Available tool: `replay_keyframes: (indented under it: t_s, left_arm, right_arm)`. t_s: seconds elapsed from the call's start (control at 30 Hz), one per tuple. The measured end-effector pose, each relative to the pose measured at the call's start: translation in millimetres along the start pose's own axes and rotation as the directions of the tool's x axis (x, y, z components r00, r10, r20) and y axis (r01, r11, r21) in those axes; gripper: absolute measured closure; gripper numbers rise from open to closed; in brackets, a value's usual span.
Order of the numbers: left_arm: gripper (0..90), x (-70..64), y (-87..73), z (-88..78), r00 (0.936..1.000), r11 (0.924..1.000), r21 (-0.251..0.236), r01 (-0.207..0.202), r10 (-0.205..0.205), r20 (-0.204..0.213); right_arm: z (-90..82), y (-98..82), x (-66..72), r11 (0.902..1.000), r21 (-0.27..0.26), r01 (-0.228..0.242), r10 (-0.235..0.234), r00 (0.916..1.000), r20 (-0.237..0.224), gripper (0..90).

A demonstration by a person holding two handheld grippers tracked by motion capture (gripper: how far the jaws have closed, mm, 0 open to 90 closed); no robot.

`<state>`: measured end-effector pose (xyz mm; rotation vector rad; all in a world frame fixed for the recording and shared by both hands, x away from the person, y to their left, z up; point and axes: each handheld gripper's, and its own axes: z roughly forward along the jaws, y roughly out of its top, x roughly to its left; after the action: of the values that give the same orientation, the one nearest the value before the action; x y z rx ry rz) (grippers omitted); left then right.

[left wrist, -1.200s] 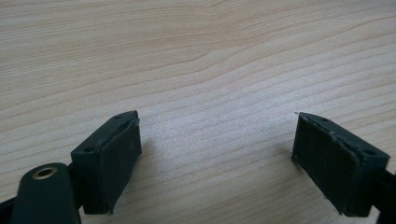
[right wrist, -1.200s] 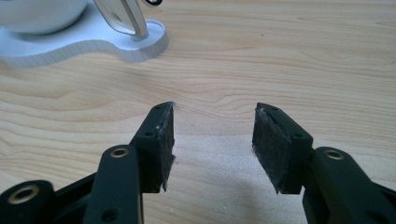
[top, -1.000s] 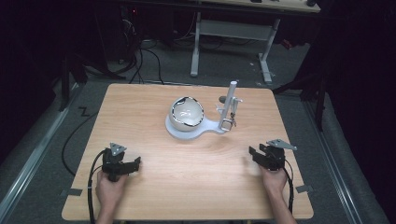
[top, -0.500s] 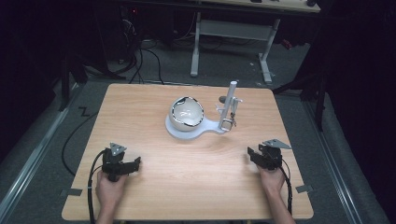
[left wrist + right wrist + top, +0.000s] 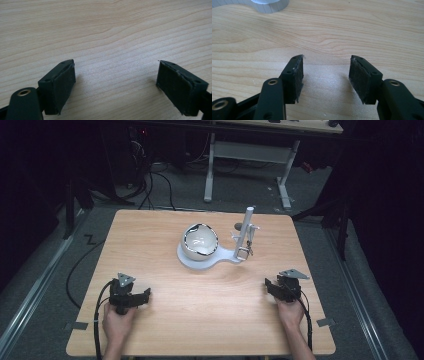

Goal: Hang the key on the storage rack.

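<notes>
A white round bowl-shaped shell (image 5: 199,241) sits on a flat white base (image 5: 192,262) near the middle of the wooden table (image 5: 200,330). An upright white post (image 5: 245,232) with small metal fittings rises from the base's right end. My left gripper (image 5: 145,294) rests low at the table's front left, held by a hand, jaws pointing right. Its jaws stand open over bare wood (image 5: 116,75). My right gripper (image 5: 267,285) is at the front right, jaws pointing left, open with nothing between them (image 5: 326,72). The base's edge (image 5: 270,6) shows ahead of it.
Beyond the table's far edge stands a white-legged desk frame (image 5: 250,155) with cables (image 5: 150,175) on the dark floor. Black cables trail from both grippers toward the person. Bare wood lies between the grippers and the base.
The right gripper has shifted slightly to the left and a touch toward the person. The left gripper and the bowl on its base have stayed put.
</notes>
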<state>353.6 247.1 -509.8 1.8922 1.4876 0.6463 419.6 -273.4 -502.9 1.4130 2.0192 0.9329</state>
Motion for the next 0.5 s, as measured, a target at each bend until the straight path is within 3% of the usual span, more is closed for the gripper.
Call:
replay_keyframes:
  t_s: [0.2,0.33,0.5]
  left_arm:
    - [15.9,0.0,0.0,0.0,1.0000,1.0000,0.000,0.000,0.000,0.000]
    - [15.9,0.0,0.0,0.0,1.0000,1.0000,0.000,0.000,0.000,0.000]
    - [15.9,-0.1,-0.2,-0.1,1.0000,1.0000,-0.001,0.000,0.000,0.000]
  right_arm:
    - [1.6,0.4,0.7,0.9994,0.028,0.019,-0.019,0.9998,0.012,44.0]
    - [2.2,0.5,-2.1,0.9993,0.036,-0.007,0.007,0.9999,-0.008,41.3]
    - [2.2,0.4,-0.7,0.9992,0.040,0.005,-0.005,1.0000,-0.003,40.5]
